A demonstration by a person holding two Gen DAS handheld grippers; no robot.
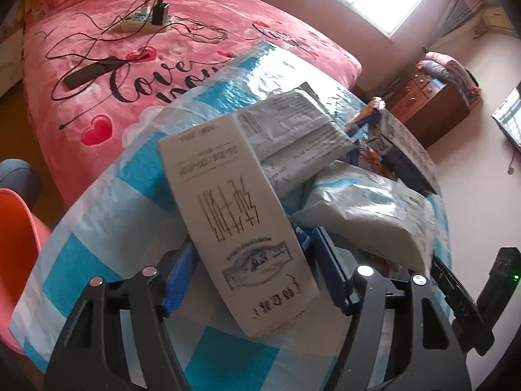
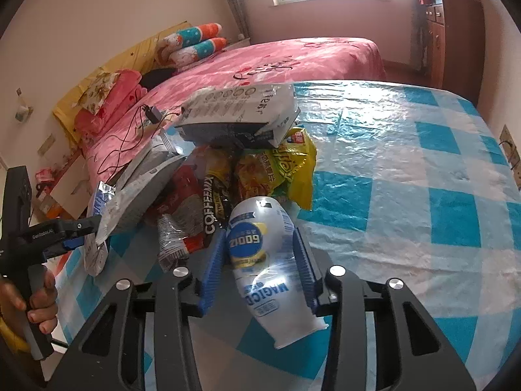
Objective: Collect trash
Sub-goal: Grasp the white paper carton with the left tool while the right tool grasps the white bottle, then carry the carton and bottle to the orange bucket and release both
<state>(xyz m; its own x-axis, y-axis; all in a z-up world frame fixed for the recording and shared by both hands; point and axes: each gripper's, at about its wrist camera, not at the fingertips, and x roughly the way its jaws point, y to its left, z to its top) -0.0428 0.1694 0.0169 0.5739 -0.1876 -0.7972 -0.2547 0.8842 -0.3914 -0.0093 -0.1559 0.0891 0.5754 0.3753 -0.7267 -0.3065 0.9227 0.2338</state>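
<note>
A heap of empty wrappers lies on a table with a blue-and-white checked cloth. My left gripper is shut on a white paper pack with black print, held at the heap's edge. It also shows in the right wrist view, gripping the crumpled white pack. My right gripper is shut on a white-and-blue pouch. Beyond it lie a black COFFEEMIX sachet, a yellow bag and a large white bag on top.
A bed with a pink cover stands behind the table, with a power strip and cables on it. A wooden cabinet stands by the wall. An orange chair is at the left.
</note>
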